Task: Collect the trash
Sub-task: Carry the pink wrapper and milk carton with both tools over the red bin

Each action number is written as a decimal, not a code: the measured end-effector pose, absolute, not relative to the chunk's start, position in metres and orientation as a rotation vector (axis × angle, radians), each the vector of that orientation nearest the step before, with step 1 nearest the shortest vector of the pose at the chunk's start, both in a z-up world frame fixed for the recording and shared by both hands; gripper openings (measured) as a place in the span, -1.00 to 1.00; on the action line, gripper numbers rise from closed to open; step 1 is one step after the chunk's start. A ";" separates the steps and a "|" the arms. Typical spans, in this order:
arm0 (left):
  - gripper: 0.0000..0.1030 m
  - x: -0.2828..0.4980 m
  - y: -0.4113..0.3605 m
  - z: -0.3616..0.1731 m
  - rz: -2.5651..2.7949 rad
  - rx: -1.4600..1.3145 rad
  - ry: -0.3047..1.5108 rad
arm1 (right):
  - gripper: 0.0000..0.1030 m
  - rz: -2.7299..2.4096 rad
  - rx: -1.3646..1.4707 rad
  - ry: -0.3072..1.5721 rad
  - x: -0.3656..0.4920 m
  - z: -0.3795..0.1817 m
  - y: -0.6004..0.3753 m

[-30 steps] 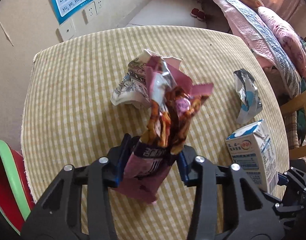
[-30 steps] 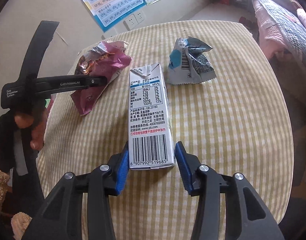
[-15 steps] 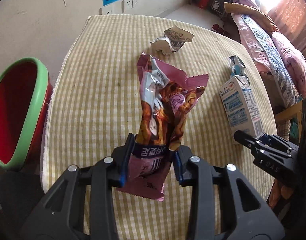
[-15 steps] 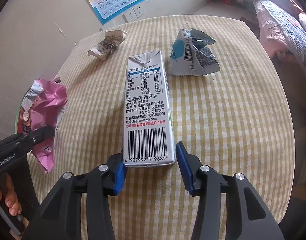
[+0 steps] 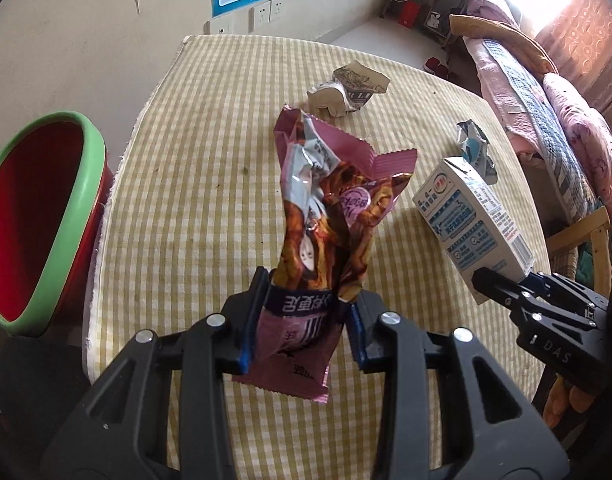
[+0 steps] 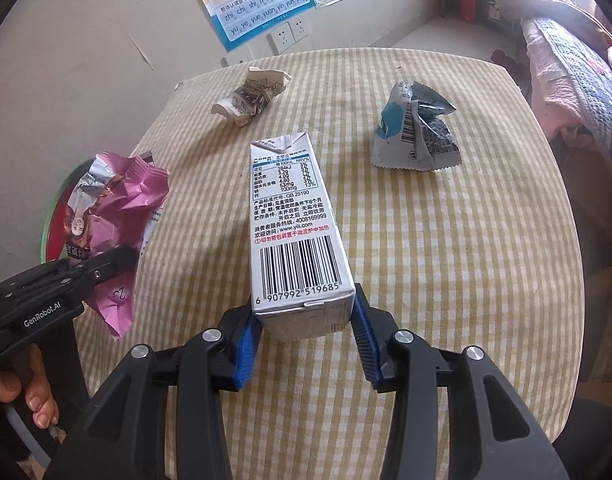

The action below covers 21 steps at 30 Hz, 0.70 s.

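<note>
The left gripper (image 5: 302,320) pinches a wrapper (image 5: 326,216) and angles steeply down; the right gripper's (image 6: 306,330) jaws are closing on a carton (image 6: 294,224).

Three wrappers (image 6: 416,132), one carton (image 6: 296,228), one bin (image 5: 34,220)

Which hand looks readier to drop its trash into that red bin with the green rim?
Probably the left: its gripper holds the pink wrapper lifted, nearest the bin. The right gripper is closing on the milk carton, farther away.

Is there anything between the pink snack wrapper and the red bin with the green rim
Nothing visible. The pink wrapper hangs above the table in the left gripper; only bare checked tablecloth lies between it and the bin.
</note>
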<state>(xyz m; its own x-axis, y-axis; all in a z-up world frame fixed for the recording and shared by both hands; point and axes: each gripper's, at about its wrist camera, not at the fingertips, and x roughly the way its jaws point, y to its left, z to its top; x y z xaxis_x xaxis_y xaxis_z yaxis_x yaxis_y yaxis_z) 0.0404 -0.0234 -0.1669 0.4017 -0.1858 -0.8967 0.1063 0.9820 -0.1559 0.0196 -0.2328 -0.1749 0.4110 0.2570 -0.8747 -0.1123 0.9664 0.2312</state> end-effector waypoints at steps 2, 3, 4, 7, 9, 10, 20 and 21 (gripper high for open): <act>-0.33 0.040 -0.023 -0.164 -0.183 -0.082 1.132 | -0.21 0.232 0.147 1.115 0.016 -0.170 -0.236; -0.33 0.040 -0.023 -0.163 -0.182 -0.084 1.126 | -0.21 0.232 0.148 1.111 0.015 -0.168 -0.237; -0.33 0.039 -0.022 -0.161 -0.181 -0.087 1.121 | -0.21 0.233 0.150 1.109 0.014 -0.167 -0.236; -0.33 0.038 -0.019 -0.157 -0.174 -0.094 1.103 | -0.21 0.243 0.160 1.108 0.013 -0.164 -0.234; -0.32 0.039 -0.014 -0.154 -0.163 -0.106 1.093 | -0.21 0.250 0.166 1.105 0.011 -0.161 -0.233; -0.33 0.039 -0.012 -0.154 -0.158 -0.110 1.090 | -0.21 0.254 0.166 1.103 0.011 -0.160 -0.231; -0.33 0.039 0.004 -0.135 -0.128 -0.153 1.027 | -0.21 0.275 0.178 1.052 0.010 -0.138 -0.220; -0.33 0.039 0.006 -0.132 -0.124 -0.156 1.021 | -0.21 0.276 0.180 1.045 0.010 -0.135 -0.220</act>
<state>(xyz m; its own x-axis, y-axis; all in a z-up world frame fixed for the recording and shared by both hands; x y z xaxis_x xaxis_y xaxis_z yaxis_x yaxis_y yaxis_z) 0.0386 0.0058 -0.1323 0.5174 -0.1759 -0.8375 0.0306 0.9818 -0.1873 0.0099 -0.2202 -0.1355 0.4723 0.3086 -0.8257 -0.1388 0.9510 0.2761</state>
